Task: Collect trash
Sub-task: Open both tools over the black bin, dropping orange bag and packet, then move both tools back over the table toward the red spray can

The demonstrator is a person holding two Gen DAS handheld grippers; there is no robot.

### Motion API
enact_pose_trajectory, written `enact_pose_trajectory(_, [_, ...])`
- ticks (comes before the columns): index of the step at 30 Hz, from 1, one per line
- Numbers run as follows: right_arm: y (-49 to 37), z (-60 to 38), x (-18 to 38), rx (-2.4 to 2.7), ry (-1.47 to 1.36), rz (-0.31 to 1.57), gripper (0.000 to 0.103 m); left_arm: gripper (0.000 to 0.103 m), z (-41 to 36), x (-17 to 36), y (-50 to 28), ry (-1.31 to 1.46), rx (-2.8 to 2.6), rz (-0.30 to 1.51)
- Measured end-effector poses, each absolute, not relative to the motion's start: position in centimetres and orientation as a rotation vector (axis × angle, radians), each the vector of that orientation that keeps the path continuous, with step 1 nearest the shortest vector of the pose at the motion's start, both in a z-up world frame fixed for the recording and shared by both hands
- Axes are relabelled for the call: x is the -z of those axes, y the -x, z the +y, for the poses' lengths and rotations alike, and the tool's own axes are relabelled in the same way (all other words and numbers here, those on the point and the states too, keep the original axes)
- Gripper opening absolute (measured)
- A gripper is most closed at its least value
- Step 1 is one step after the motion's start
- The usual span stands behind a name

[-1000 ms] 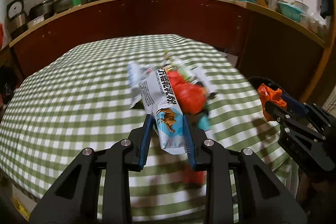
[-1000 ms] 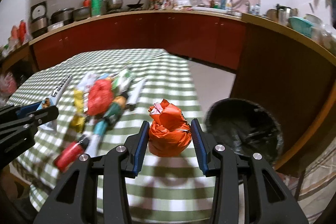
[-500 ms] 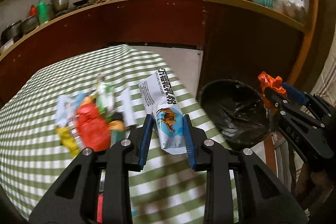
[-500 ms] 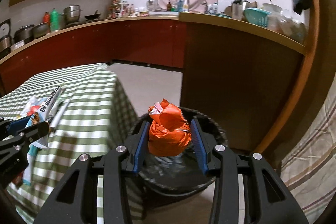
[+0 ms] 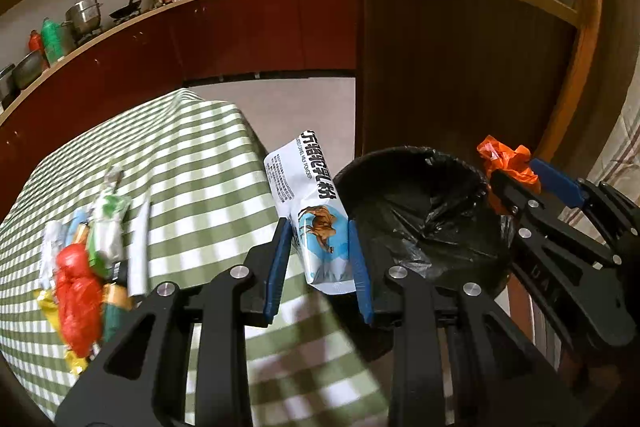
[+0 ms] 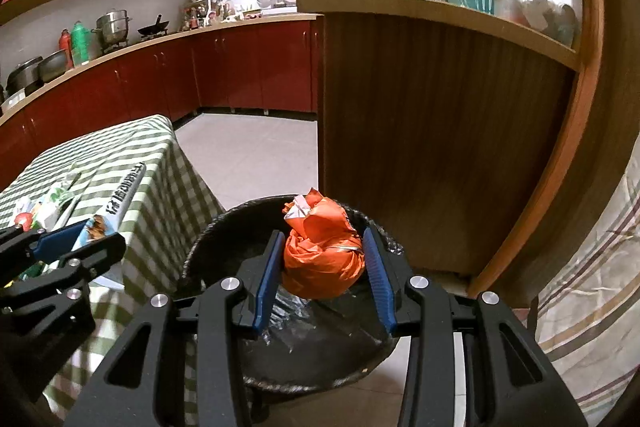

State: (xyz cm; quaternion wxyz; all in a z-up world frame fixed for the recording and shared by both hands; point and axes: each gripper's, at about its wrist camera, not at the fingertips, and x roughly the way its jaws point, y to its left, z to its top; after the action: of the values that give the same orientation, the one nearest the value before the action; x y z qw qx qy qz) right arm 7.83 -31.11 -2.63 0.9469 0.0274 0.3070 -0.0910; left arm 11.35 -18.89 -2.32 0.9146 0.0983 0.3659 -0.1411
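Note:
My left gripper is shut on a white and blue milk powder packet, held at the table's right edge beside the black-lined trash bin. My right gripper is shut on a knotted orange plastic bag, hanging right over the bin. In the left wrist view the right gripper with the orange bag sits at the bin's far right rim. The left gripper with its packet shows at the left of the right wrist view.
A heap of wrappers and a red bag lies on the green checked tablecloth. A wooden counter panel stands close behind the bin. Red cabinets line the far wall. A striped cloth hangs at right.
Both grippers have swung right, off the table toward the bin, each keeping its hold. The orange bag is now over the bin's opening; the packet has reached the table's edge.

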Motion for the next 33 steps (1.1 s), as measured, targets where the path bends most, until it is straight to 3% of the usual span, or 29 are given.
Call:
enact_pose_trajectory(11, [-10.7,-33.2,4.6,0.172,-0.084,0.665,0.042,0.03,-22.1,4.9,-15.2,-0.197,0.307,0.875])
enact_pose_trajectory(13, [-11.1,-33.4,5.0,0.169,-0.086,0.676,0.045,0.033,-22.4,5.3,-15.5,-0.19,0.311,0.899])
enact_pose_trajectory(15, [-11.3,-33.6,5.1,0.171,-0.088,0.68,0.052,0.047,-22.7,5.5,-15.8,-0.188,0.316,0.914])
enact_pose_trajectory(30, [-9.7,-33.6,4.3,0.206,-0.106,0.68,0.055,0.05,-20.5,3.2,-14.1,-0.19,0.233,0.827])
enact_pose_trajectory(33, [-8.8,-32.9,3.8,0.2,-0.114,0.679,0.063,0.05,-19.4,2.3,-13.0,-0.188,0.226,0.81])
